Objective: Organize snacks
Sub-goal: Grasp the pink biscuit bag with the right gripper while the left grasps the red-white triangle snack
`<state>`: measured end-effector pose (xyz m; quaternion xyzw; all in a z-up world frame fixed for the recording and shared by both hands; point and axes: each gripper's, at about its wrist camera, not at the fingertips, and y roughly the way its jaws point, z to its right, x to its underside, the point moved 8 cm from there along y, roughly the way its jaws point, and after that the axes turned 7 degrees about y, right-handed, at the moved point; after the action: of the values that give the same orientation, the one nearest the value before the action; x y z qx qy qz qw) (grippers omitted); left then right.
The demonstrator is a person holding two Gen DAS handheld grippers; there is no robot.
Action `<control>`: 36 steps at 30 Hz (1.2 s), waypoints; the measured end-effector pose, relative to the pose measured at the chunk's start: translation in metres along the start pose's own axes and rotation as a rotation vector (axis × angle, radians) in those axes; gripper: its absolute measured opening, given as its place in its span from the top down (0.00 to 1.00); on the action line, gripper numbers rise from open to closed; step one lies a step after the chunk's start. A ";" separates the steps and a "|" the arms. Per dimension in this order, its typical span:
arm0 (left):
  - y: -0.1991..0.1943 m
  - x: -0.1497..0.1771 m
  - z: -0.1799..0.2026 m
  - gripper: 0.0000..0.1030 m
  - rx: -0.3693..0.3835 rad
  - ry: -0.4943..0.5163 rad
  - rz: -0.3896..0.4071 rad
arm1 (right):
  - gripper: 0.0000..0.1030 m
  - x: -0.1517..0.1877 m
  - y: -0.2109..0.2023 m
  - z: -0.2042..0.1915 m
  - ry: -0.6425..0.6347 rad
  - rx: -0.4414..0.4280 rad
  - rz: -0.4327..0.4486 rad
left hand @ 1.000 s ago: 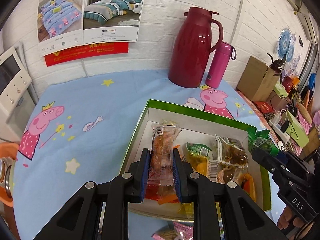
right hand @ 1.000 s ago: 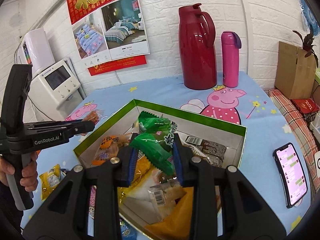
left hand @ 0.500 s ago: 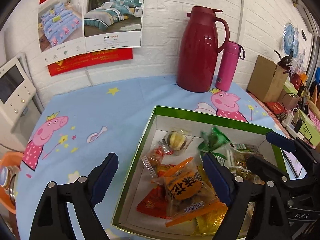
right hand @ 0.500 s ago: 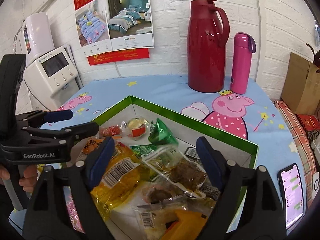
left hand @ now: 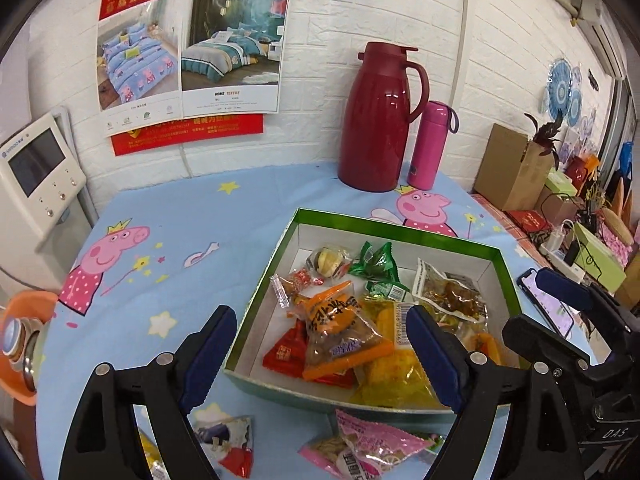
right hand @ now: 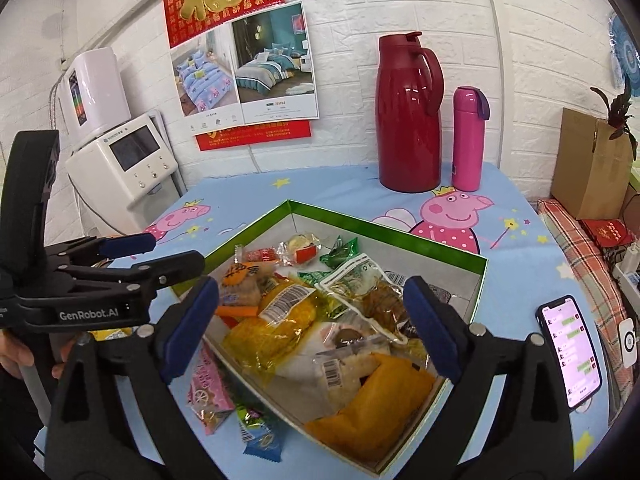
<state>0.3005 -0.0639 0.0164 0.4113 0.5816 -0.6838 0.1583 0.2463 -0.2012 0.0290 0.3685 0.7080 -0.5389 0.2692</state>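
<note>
Here both tools are shown between picks. The left gripper (left hand: 320, 344) and the right gripper (right hand: 310, 320) are held with jaws spread wide and nothing between them, above the near edge of the box (left hand: 394, 226), which rests on the table (left hand: 192, 216). Most snacks are already piled inside the box. Several packets are left outside, against its near wall: a pink packet (left hand: 362, 446), a small red-and-white one (left hand: 230, 446), and a blue one (right hand: 260, 438). For the next pick, one gripper would probably be lowered to a loose packet, closed on it, and carried over the wall.
</note>
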 end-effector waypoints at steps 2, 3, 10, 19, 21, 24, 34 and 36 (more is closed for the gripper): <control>-0.011 0.005 0.003 0.14 -0.005 0.000 0.008 | 0.08 0.004 -0.012 -0.006 -0.003 -0.006 0.010; -0.018 0.008 0.004 0.14 -0.007 -0.001 0.014 | 0.08 0.007 -0.017 -0.008 -0.005 -0.009 0.014; -0.054 0.033 0.007 0.14 -0.019 -0.017 0.043 | 0.07 0.027 -0.047 -0.027 -0.030 -0.035 0.026; -0.077 0.091 -0.021 0.14 -0.061 -0.063 0.001 | 0.07 0.073 -0.050 -0.036 -0.017 -0.059 -0.049; -0.077 0.110 -0.040 0.14 -0.082 -0.094 -0.041 | 0.07 0.084 -0.046 -0.035 -0.004 -0.063 -0.080; -0.077 0.139 -0.072 0.14 -0.131 -0.132 -0.098 | 0.07 0.098 -0.037 -0.039 -0.006 -0.074 -0.125; -0.077 0.193 -0.121 0.14 -0.163 -0.181 -0.160 | 0.09 0.130 -0.003 -0.091 -0.074 -0.149 -0.243; -0.074 0.197 -0.124 0.14 -0.157 -0.189 -0.170 | 0.10 0.137 0.005 -0.096 -0.077 -0.148 -0.267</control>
<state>0.1750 0.1229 -0.0796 0.2807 0.6484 -0.6829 0.1856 0.1717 -0.0763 -0.0535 0.2291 0.7776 -0.5301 0.2486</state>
